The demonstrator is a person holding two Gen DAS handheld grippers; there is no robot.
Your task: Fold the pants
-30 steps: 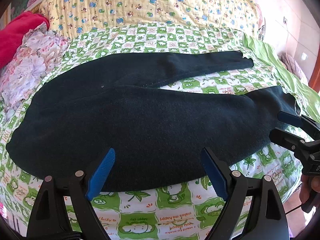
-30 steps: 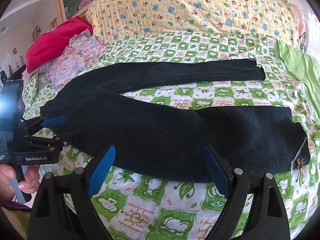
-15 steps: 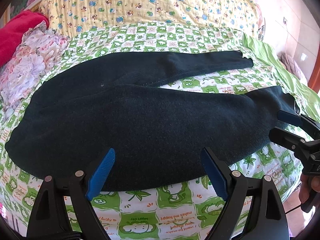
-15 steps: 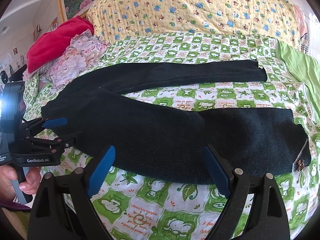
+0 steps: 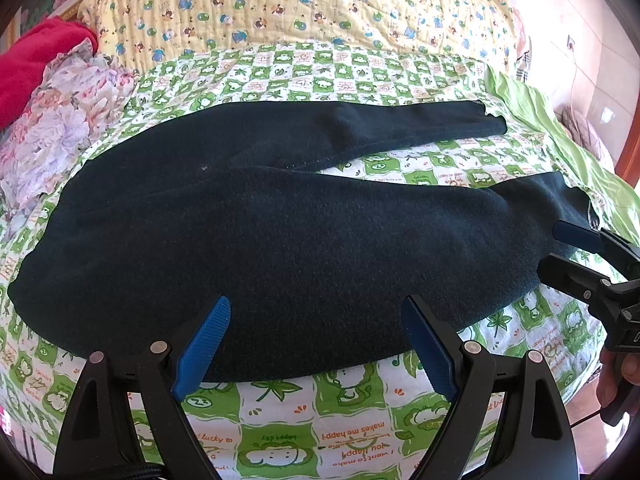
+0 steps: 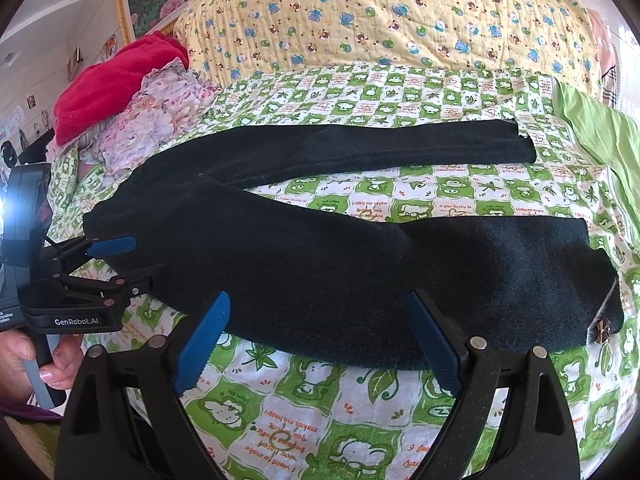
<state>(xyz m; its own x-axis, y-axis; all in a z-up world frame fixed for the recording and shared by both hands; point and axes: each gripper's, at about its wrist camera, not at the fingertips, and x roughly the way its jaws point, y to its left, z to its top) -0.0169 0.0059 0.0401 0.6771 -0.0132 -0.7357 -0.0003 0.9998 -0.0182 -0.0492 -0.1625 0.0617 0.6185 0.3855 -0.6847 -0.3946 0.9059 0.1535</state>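
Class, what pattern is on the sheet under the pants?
Green-and-white checked cartoon-animal sheet with orange lettering; right wrist view shows it best.

Pants [image 5: 280,236]: dark matt fleecy cloth, slightly napped; sheet [image 5: 280,432]: smooth printed cotton; quilt [image 5: 300,4]: stitched puckered cloth; fingers [image 5: 202,344]: matt black plastic, ribbed blue pads, metal rivets.

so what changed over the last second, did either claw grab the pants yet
Almost nothing. Neither claw has taken hold: the left claw and right claw hover open over the near edge of the dark pants, with only a faint camera drift. The pants lie spread as before on the green checked sheet.
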